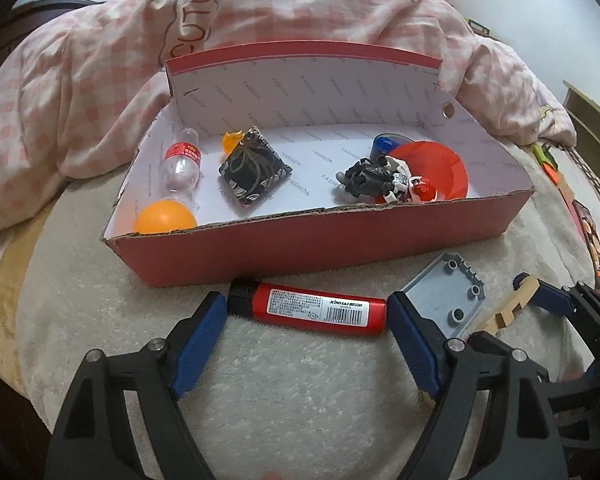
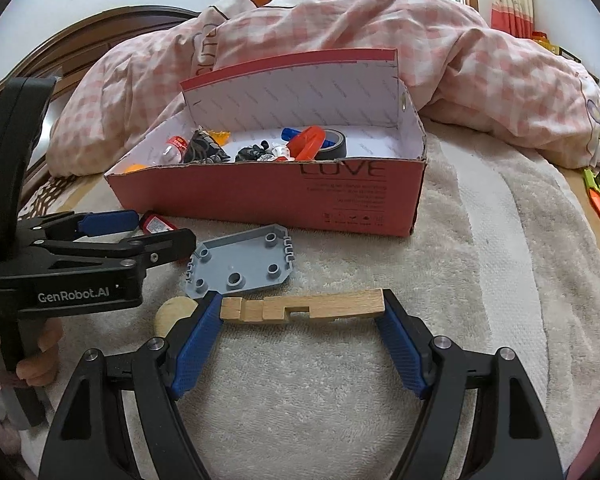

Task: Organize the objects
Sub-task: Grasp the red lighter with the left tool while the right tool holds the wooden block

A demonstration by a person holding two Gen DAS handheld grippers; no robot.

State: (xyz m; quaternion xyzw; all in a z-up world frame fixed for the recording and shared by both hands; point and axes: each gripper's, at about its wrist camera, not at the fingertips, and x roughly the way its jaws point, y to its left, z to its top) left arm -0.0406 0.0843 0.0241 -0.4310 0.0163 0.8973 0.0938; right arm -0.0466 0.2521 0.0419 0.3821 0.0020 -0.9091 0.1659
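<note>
A red lighter (image 1: pixel 312 310) lies on the towel just in front of the red cardboard box (image 1: pixel 320 240). My left gripper (image 1: pixel 306 308) is open, its blue tips standing at the lighter's two ends. A notched wooden piece (image 2: pixel 300 304) lies crosswise between the tips of my right gripper (image 2: pixel 302 306), which is open as well. Between the two lies a grey studded plate (image 2: pixel 240 268), upside down. Inside the box are a small bottle (image 1: pixel 180 164), an orange ball (image 1: pixel 166 218), a black patterned pouch (image 1: pixel 254 170), a dark toy figure (image 1: pixel 376 178), a red disc (image 1: pixel 432 168) and a tape roll (image 2: pixel 332 142).
A pink checked quilt (image 1: pixel 100 80) is heaped behind and beside the box. A round wooden disc (image 2: pixel 174 312) lies by my right gripper's left finger. A person's hand (image 2: pixel 32 360) holds the left gripper's handle. Orange and green items (image 2: pixel 598 196) lie at the bed's right edge.
</note>
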